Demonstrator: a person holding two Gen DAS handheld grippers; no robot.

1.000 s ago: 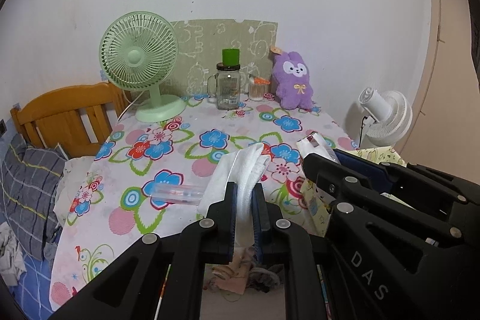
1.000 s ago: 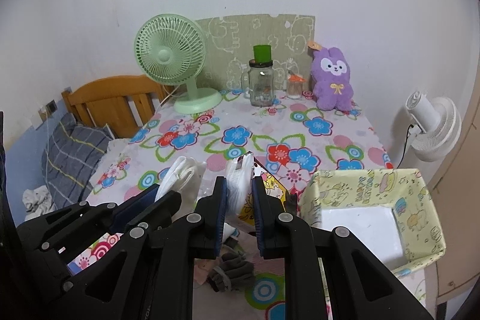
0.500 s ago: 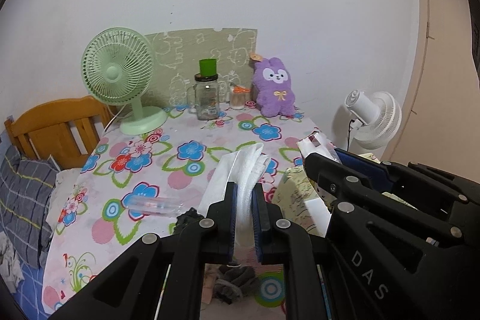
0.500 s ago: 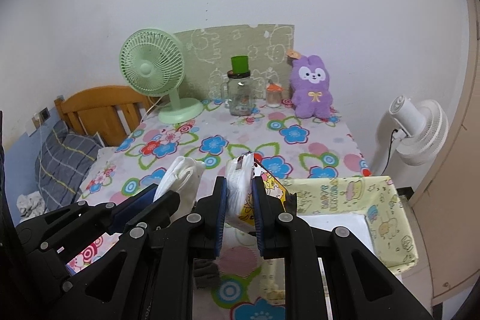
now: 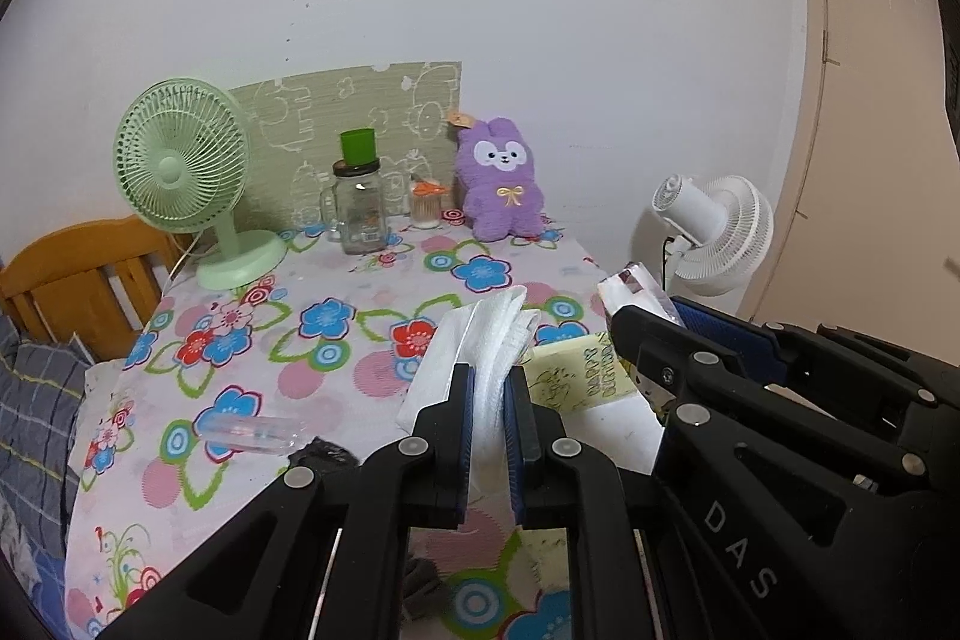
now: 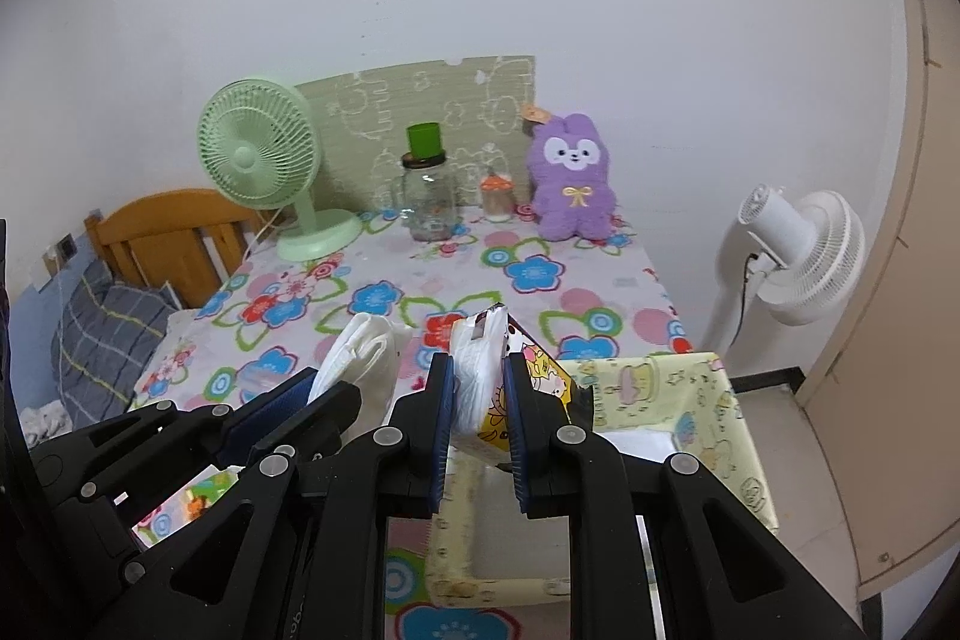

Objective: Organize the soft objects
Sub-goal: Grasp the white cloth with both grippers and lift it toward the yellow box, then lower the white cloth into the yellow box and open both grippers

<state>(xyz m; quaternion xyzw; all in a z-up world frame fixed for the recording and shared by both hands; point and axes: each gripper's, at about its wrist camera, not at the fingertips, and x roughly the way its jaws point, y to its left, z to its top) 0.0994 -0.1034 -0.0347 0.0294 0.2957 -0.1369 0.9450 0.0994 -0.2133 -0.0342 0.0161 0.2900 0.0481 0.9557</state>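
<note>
Both grips were kept: left gripper (image 5: 489,382) jaws clamped on white cloth (image 5: 480,334), right gripper (image 6: 477,388) jaws on tissue pack (image 6: 480,376), carried sideways until yellow bin (image 6: 690,394) lay just beyond them

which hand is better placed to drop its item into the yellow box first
Right. The right gripper, shut on a snack packet, is directly at the yellow box; the left gripper, holding a white cloth, sits farther left.

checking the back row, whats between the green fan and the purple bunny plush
A glass jar with a green cup on its lid, then a small orange-capped container, stand between the green fan and the purple bunny plush. Both wrist views show it.
</note>
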